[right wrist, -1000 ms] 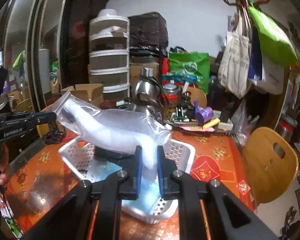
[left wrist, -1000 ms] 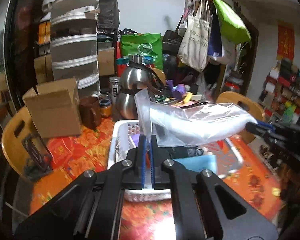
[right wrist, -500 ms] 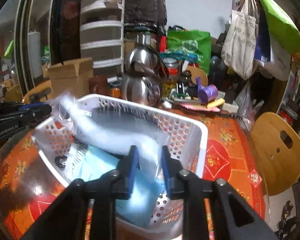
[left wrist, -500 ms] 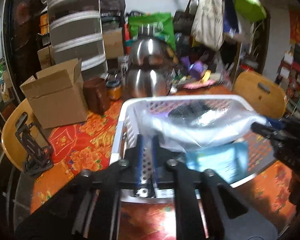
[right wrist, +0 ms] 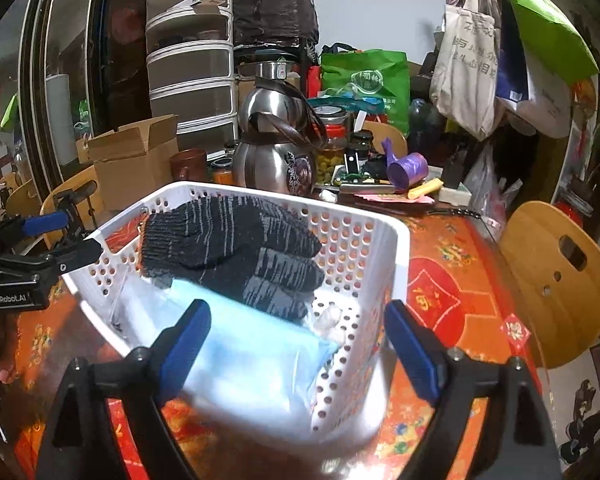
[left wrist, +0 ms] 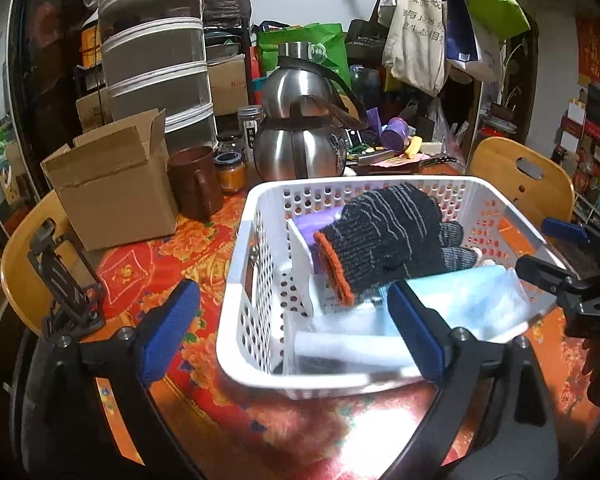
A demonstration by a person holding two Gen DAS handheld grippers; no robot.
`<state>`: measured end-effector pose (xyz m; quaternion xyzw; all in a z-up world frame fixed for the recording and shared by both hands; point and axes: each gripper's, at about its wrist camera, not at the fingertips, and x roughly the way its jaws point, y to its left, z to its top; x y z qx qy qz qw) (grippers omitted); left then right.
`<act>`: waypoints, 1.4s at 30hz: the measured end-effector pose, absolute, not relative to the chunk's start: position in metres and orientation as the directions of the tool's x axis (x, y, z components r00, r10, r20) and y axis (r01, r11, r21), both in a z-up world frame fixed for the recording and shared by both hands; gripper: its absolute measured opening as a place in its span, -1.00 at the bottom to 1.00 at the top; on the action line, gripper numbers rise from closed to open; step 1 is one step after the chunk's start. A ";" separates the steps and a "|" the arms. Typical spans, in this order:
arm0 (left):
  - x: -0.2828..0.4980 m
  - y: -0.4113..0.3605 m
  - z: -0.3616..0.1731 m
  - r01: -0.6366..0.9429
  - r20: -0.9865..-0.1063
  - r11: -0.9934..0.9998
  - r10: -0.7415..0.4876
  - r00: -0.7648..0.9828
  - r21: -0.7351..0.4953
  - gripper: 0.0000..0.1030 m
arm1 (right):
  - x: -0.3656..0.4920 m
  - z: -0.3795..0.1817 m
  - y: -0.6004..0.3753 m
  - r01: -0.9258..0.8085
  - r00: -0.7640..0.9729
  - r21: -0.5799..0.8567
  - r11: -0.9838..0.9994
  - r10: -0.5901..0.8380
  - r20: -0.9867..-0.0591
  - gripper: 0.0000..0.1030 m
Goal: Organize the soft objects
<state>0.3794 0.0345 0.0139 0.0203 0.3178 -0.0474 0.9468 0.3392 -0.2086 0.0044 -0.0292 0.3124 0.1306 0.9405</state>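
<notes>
A white perforated basket (left wrist: 236, 280) (right wrist: 396, 264) stands on the red patterned table. A pair of black knit gloves (left wrist: 388, 236) (right wrist: 228, 240) with an orange cuff lies in it. In front of the gloves, a clear plastic bag (left wrist: 340, 344) (right wrist: 252, 344) lies over a light blue pack. My left gripper (left wrist: 290, 332) (right wrist: 66, 236) straddles the basket's near corner, its jaws opening wide. My right gripper (right wrist: 298, 344) (left wrist: 548, 250) hangs over the bag, its jaws also opening. Neither gripper's pads touch the bag.
Behind the basket stand two steel kettles (left wrist: 300, 148), a brown mug (left wrist: 194, 184), jars and an open cardboard box (left wrist: 112, 196). Wooden chairs (right wrist: 556, 280) flank the table, and the left one carries a black stand (left wrist: 64, 280). Tote bags hang at the back right.
Both grippers sank toward the basket with the clear bag stretched between them, then opened wide and let it go. The bag now lies in the basket.
</notes>
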 end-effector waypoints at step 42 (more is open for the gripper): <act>0.052 0.027 0.086 0.081 -0.534 0.997 -0.078 0.842 -0.018 1.00 | 0.058 0.058 -0.184 -0.108 0.826 0.087 0.990 0.138 -0.546 0.99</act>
